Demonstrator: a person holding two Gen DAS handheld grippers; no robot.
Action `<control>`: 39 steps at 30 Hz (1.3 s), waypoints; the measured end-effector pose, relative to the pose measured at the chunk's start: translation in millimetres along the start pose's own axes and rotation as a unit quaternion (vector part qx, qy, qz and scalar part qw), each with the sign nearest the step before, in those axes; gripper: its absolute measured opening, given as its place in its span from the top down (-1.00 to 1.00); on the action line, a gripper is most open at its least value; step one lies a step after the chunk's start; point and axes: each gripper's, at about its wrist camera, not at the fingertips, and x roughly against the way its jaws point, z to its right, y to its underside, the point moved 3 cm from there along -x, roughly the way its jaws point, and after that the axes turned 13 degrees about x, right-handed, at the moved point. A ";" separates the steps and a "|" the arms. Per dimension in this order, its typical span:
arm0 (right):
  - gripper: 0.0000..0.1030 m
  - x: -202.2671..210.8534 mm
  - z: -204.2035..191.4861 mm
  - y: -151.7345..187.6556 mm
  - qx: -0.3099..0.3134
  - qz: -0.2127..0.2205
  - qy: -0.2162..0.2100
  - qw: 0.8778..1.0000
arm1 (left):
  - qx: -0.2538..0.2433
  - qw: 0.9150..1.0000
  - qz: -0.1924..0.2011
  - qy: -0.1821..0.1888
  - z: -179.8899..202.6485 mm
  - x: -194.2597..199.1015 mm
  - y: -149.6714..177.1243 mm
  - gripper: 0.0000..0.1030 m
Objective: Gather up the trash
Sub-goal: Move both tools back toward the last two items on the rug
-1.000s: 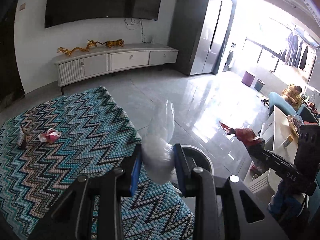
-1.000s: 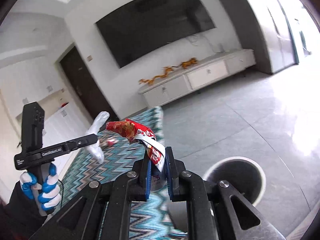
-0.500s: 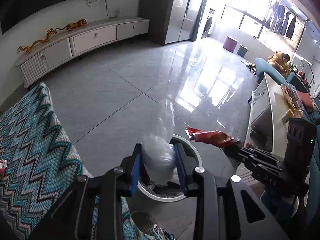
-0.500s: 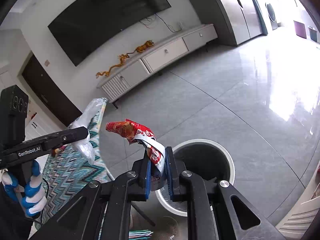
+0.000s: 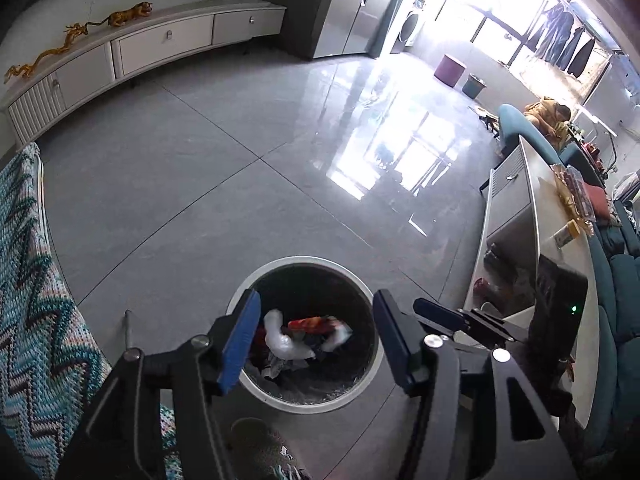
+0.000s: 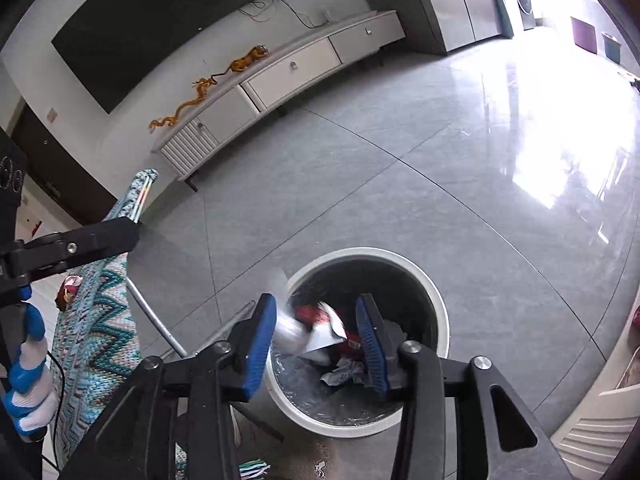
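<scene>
Near rim of the trash bin (image 6: 434,300) behind the right claw (image 6: 318,344), its contents partly masked

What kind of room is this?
Most likely a home living room: a big dark wall-mounted television hangs above a long white low cabinet, with a teal sofa nearby and a round white-rimmed trash bin on the grey tiled floor.

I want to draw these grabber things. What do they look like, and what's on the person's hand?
The left gripper and right gripper are both black metal frames with silver round bolts and two long fingers lined with ridged blue pads. In the right wrist view, the gloved hand wears a blue-and-white knitted glove, and a thin black cable runs beside it.
</scene>
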 end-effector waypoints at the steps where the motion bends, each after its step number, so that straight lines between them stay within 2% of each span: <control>1: 0.17 0.4 0.9 1.4 -0.003 -0.001 0.003 1.000 | 0.001 1.000 0.002 -0.001 -0.5 1.3 -0.5 -0.10; 10: 0.02 26.0 -10.1 3.7 -0.001 0.015 0.007 1.000 | 0.023 0.997 0.051 -0.051 -17.2 39.0 4.6 -0.11; 16: -0.04 50.2 -40.1 -5.8 0.020 0.046 -0.008 0.999 | 0.035 0.991 0.105 -0.069 -25.6 91.8 14.9 -0.11; 20: -0.06 67.4 -62.6 -13.1 0.033 0.071 -0.023 0.997 | 0.036 0.984 0.153 -0.088 -29.9 133.4 24.1 -0.11; 25: -0.10 87.4 -93.1 -18.7 0.057 0.097 -0.037 0.993 | 0.046 0.968 0.210 -0.131 -47.4 183.5 44.0 -0.11; 27: -0.13 92.3 -105.3 -21.0 0.066 0.104 -0.042 0.991 | 0.053 0.960 0.230 -0.150 -54.6 200.5 52.3 -0.18; 29: -0.17 97.6 -120.4 -22.3 0.077 0.112 -0.049 0.990 | 0.060 0.949 0.256 -0.172 -62.4 220.2 62.4 -0.35; 32: -0.20 102.1 -140.7 -23.1 0.092 0.119 -0.059 0.987 | 0.067 0.933 0.288 -0.205 -73.7 248.3 76.7 -0.40; 39: -0.38 109.7 -191.5 -22.2 0.130 0.129 -0.076 0.980 | 0.081 0.907 0.332 -0.246 -89.4 296.3 106.4 -0.45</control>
